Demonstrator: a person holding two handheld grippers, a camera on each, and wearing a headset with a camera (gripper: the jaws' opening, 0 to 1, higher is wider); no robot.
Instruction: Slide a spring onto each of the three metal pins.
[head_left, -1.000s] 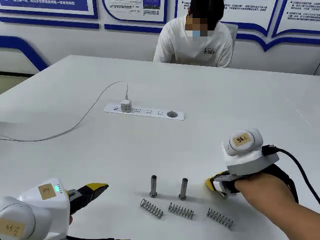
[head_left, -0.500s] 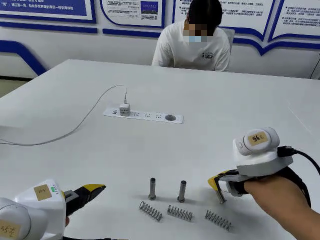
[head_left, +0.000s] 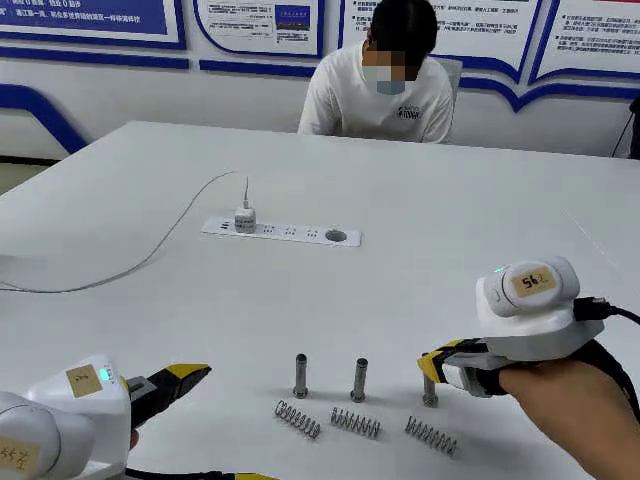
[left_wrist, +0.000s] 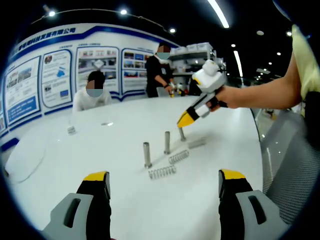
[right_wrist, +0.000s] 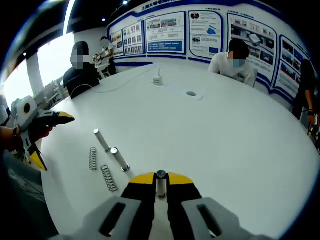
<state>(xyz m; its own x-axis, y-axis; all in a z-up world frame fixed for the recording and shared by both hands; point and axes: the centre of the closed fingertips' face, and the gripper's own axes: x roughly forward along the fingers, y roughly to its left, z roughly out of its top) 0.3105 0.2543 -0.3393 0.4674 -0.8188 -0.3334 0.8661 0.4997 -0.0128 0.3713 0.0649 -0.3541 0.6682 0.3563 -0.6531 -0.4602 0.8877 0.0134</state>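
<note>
The right hand-held gripper (head_left: 430, 368) has its jaws closed on an upright metal pin (right_wrist: 160, 184), right of the middle pin (head_left: 359, 380). Three springs (head_left: 356, 423) lie on the white surface (head_left: 400, 260) just before that pin. The left hand-held gripper (left_wrist: 164, 177) hovers well left of it, wide open and empty.

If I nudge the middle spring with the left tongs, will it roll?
The middle spring lies on its side on the smooth table, so a sideways nudge probably rolls it. Its open thin-wire coils suggest it is light and squashes if pinched hard.
</note>
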